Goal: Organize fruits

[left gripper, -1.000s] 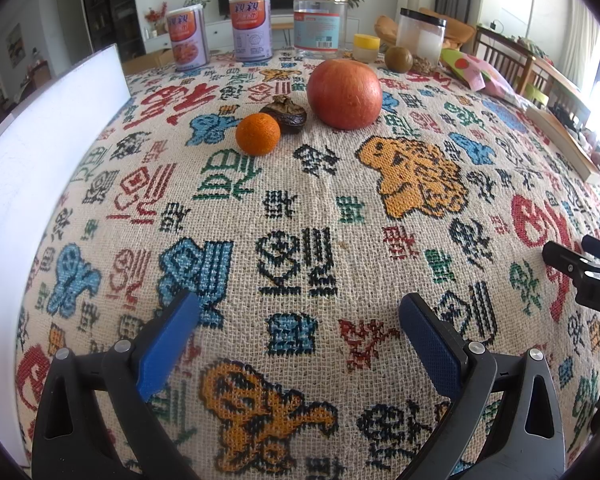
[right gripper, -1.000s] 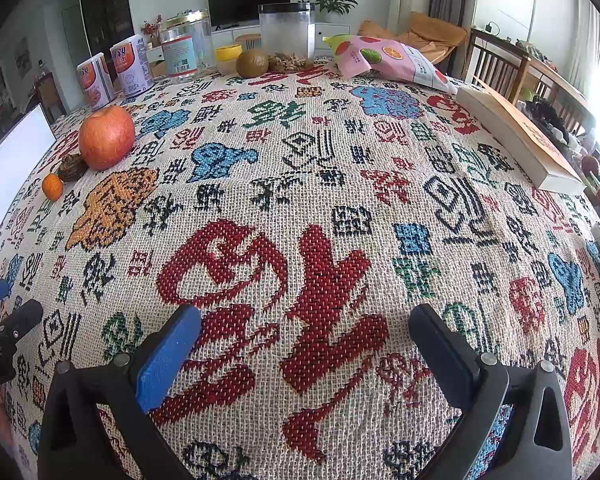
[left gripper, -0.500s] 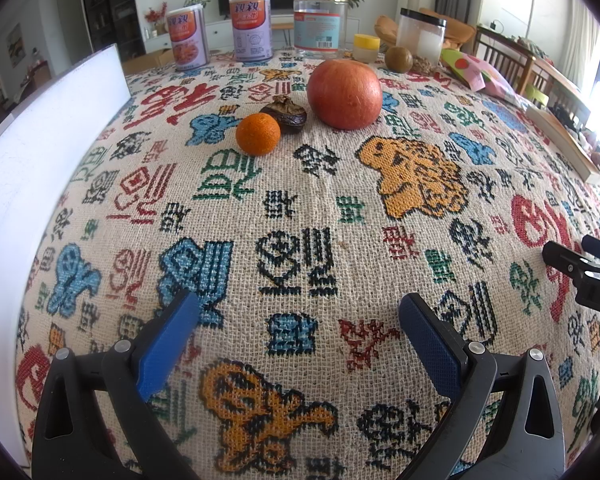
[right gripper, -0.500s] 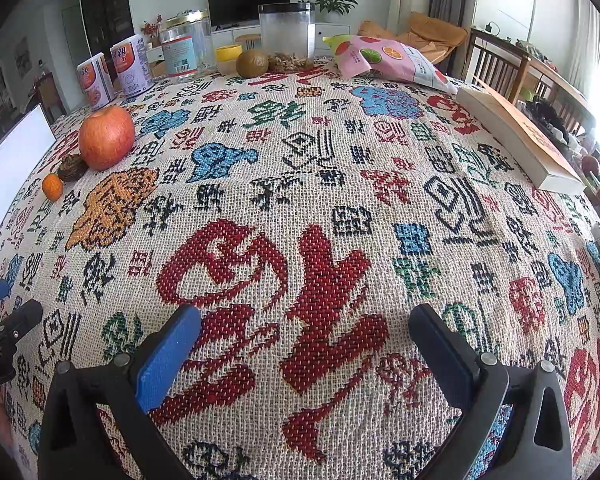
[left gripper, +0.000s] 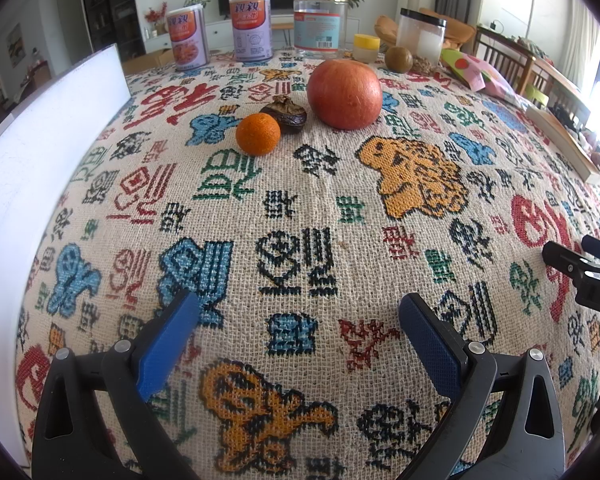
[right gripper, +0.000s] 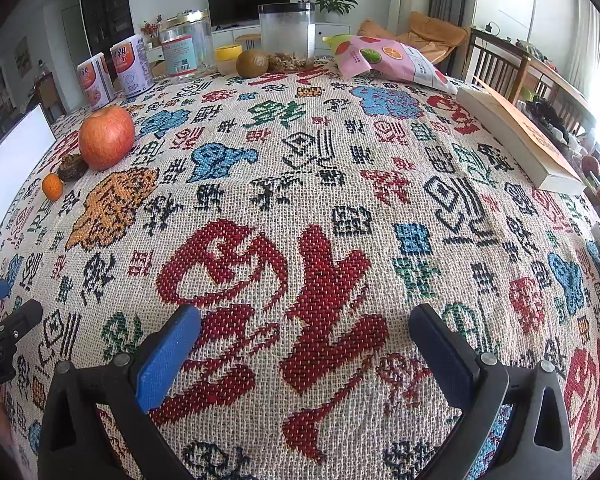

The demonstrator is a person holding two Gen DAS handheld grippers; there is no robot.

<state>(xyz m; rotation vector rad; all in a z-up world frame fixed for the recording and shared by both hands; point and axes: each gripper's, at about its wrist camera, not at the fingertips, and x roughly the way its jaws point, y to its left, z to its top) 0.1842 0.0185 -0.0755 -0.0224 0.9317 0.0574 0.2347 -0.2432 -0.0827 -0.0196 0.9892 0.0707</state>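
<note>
Both tongs gape wide with nothing between the blue pads. Left gripper hovers low over the woven cream tablecloth with coloured characters; right gripper does the same over a big red character, bare cloth between its jaws.

Left wrist view: small round orange mandarin at 12 o'clock from the left gripper, well apart. Dark brown wrinkled dried fruit touches it at about 1 o'clock. Large red-orange apple sits just beside the dried fruit, at 3 o'clock of it. Round brown kiwi-like fruit lies further back, at 1 o'clock of the apple, next to a small yellow-lidded jar and a clear black-lidded container. Two purple-labelled tins and a clear gold-lidded jar stand at the far edge. White flat board at 9 o'clock.

Right wrist view: apple, dried fruit and mandarin cluster at 10 o'clock, well apart from the right gripper. Pink snack bag with fruit prints at 1 o'clock, orange-covered book at 2 o'clock.
</note>
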